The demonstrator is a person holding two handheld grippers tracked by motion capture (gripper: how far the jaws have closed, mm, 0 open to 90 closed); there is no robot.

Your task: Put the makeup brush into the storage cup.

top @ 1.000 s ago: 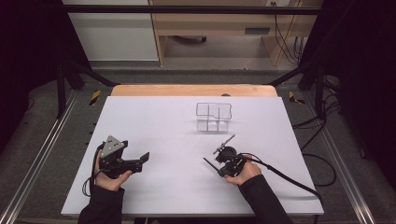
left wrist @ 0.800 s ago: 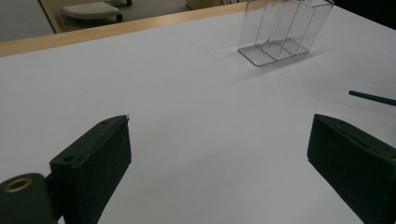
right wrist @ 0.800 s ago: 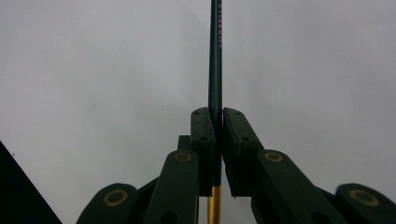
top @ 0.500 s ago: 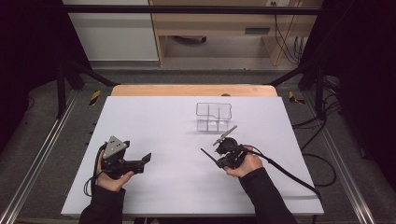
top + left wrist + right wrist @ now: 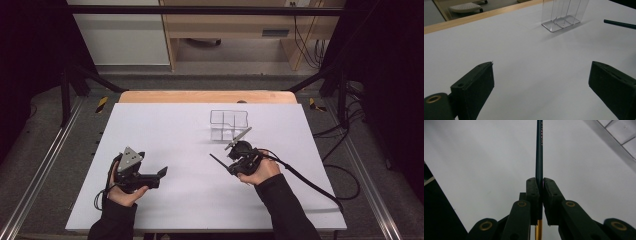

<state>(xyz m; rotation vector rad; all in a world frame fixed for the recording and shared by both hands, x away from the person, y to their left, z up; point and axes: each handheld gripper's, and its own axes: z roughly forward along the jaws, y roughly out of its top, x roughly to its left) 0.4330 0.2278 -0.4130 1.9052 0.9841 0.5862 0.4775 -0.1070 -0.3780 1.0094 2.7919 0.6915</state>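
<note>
Pencil (image 5: 539,150), dark green with a gold end, pinched between the closed jaws of the right gripper (image 5: 243,156), held above the white table (image 5: 165,125) just in front of the clear divided organizer (image 5: 229,124). Light, stiff, slick-lacquered; likely to pivot, so grip near mid-shaft. Left gripper (image 5: 161,173) rests with jaws spread, empty. Against a second ago, the right hand has carried the pencil closer to the organizer; the left has stayed put.
</note>
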